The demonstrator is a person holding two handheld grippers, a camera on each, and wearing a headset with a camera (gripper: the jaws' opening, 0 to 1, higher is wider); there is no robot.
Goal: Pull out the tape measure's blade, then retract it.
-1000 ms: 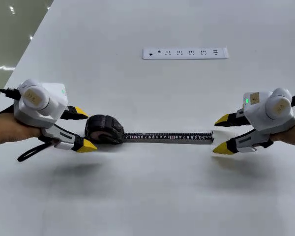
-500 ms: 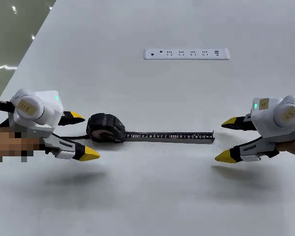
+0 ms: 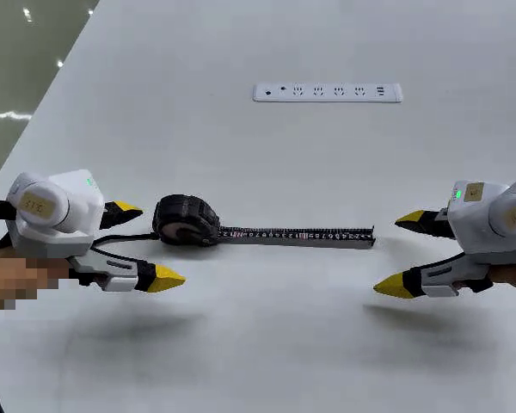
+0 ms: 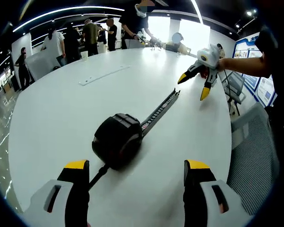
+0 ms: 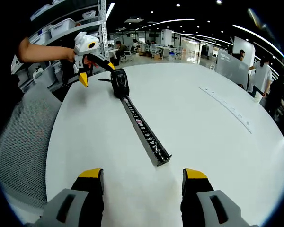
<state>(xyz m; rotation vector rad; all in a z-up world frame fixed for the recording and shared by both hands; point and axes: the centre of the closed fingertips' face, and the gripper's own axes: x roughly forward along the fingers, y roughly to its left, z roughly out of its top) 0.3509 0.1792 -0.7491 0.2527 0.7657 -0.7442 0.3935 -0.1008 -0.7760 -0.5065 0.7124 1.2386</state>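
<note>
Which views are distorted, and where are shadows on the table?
Head view: sharp, even light; soft shadows on the table under the left gripper and the right gripper. Left gripper view: fisheye curves the table edge and enlarges the tape measure. Right gripper view: same curving; blade numbers readable.

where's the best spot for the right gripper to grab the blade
Likely the hook end of the blade, coming straight in along its length with the right gripper. The blade lies flat on the table, and that end faces the open jaws.
</note>
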